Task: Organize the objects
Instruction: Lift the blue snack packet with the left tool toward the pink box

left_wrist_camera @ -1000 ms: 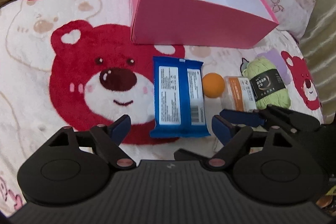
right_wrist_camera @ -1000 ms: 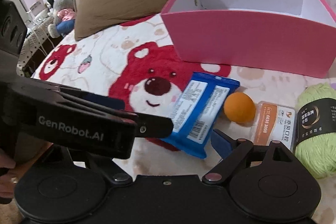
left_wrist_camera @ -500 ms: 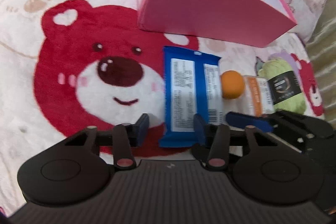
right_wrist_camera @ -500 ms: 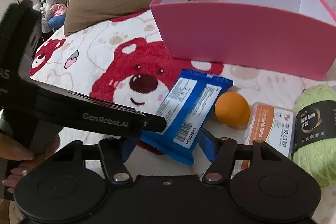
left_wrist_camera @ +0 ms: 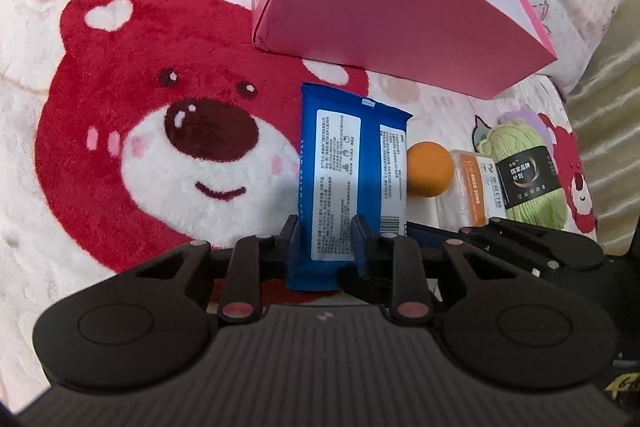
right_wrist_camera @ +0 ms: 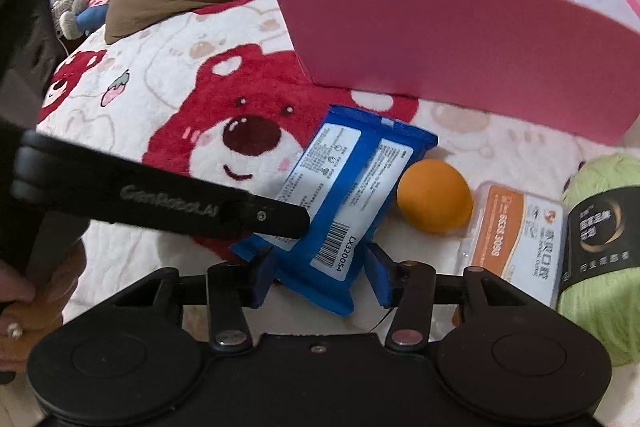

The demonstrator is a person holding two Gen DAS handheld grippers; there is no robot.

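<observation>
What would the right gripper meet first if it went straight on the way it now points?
Probably the blue packet: the right gripper has been closing around its near end. The orange ball lies off to the side.

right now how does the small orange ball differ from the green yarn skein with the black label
The small orange ball is plain, smooth and round; the green yarn skein is bigger, fuzzy and wrapped in a black printed label. The ball lies beside the blue packet; the skein lies farthest from it, past the orange-and-white pack. Both rest on the bear-print blanket, outside the pink box.
</observation>
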